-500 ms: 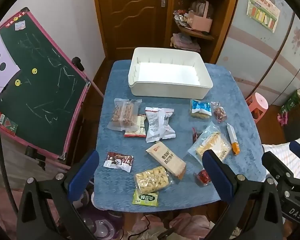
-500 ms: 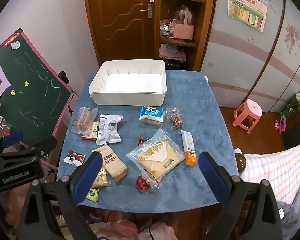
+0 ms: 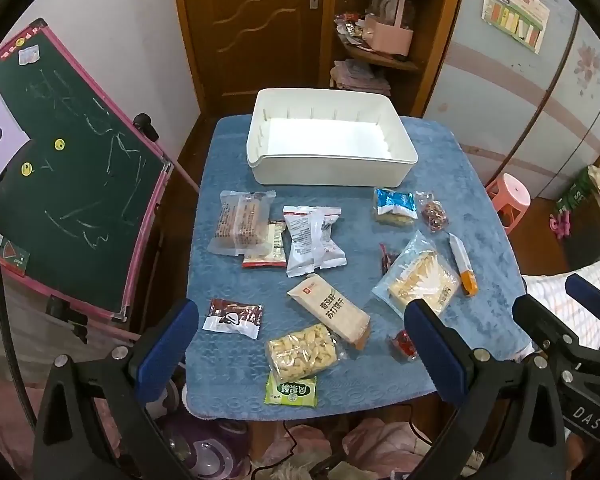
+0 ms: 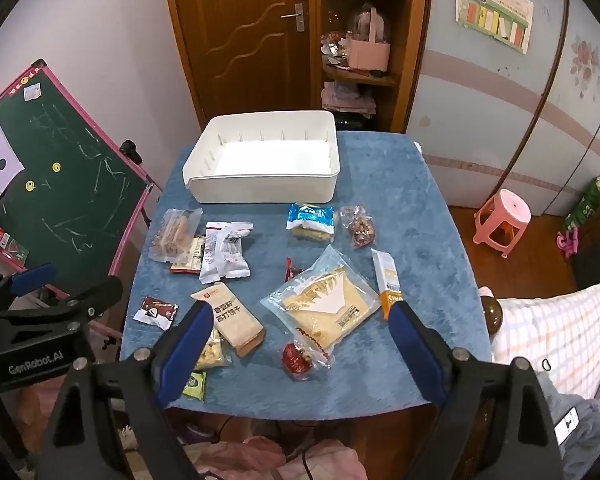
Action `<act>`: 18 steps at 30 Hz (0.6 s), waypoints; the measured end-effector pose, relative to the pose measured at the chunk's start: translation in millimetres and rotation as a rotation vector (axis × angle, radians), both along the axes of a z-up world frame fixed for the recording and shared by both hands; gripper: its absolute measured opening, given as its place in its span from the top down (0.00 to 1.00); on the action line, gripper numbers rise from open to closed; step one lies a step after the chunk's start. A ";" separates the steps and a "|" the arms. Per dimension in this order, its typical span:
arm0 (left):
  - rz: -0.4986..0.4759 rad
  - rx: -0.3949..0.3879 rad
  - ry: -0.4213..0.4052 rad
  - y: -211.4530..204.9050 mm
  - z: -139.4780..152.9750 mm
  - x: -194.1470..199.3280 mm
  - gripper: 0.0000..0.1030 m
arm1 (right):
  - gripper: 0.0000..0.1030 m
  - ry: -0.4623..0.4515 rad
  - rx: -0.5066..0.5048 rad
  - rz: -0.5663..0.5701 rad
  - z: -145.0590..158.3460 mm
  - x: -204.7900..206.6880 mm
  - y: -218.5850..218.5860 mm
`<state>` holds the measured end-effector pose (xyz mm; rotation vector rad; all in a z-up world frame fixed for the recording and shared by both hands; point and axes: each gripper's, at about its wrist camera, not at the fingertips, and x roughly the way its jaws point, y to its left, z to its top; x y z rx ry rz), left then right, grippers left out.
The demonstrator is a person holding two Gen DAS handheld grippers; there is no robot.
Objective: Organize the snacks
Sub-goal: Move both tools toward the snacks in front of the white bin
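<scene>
Blue tablecloth (image 3: 228, 184) holds scattered snacks (image 3: 314, 240) at 12 o'clock beyond both wide-open, empty grippers: left gripper (image 3: 300, 350), right gripper (image 4: 300, 344); white bin (image 3: 328, 148) farther back.

A blue quilted tabletop (image 3: 440, 184) carries a white plastic bin (image 3: 328, 168) at its far end. Nearer lie scattered snack packets: a soda cracker pack (image 3: 332, 312), a large clear biscuit bag (image 3: 416, 284), a puffed-snack bag (image 3: 302, 354) and a small green sachet (image 3: 291, 390) at the near edge

My right gripper (image 4: 300, 344) hangs wide open, holding nothing, above table (image 4: 428, 240) near edge. Big clear biscuit bag (image 4: 324, 300) and red candy (image 4: 296, 358) sit between its fingers. White bin (image 4: 260, 188) beyond, left gripper (image 4: 52, 288) at left
</scene>
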<state>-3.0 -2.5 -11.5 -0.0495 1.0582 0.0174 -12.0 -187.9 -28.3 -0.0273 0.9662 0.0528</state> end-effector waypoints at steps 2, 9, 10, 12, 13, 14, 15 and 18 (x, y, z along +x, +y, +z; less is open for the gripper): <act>-0.004 -0.001 0.002 -0.1 -2.2 0.0 0.01 | 0.13 0.004 0.011 -0.002 -1.8 0.5 -4.6; -0.024 0.005 0.003 -2.8 2.6 -2.6 0.01 | 0.14 0.003 0.011 0.000 -2.3 -0.2 -2.8; -0.022 0.000 0.004 -1.1 2.8 -1.3 0.01 | 0.14 0.004 0.010 -0.001 -1.8 0.2 -2.4; -0.022 0.003 -0.003 -0.3 2.9 -2.2 0.01 | 0.14 0.005 0.010 -0.003 -2.4 -0.1 -2.2; -0.024 0.002 -0.007 -0.5 3.0 -2.8 0.01 | 0.14 0.006 0.011 -0.001 -1.7 -0.5 -2.7; -0.026 0.001 -0.009 -0.6 3.0 -3.2 0.01 | 0.14 0.006 0.011 -0.001 -1.2 -1.6 -2.4; -0.028 0.000 -0.011 -0.2 3.1 -2.7 0.01 | 0.14 0.005 0.011 -0.002 -1.6 -2.9 -1.3; -0.034 -0.005 -0.013 -0.9 3.2 -4.1 0.01 | 0.14 0.002 0.010 -0.001 -1.4 -4.2 -0.9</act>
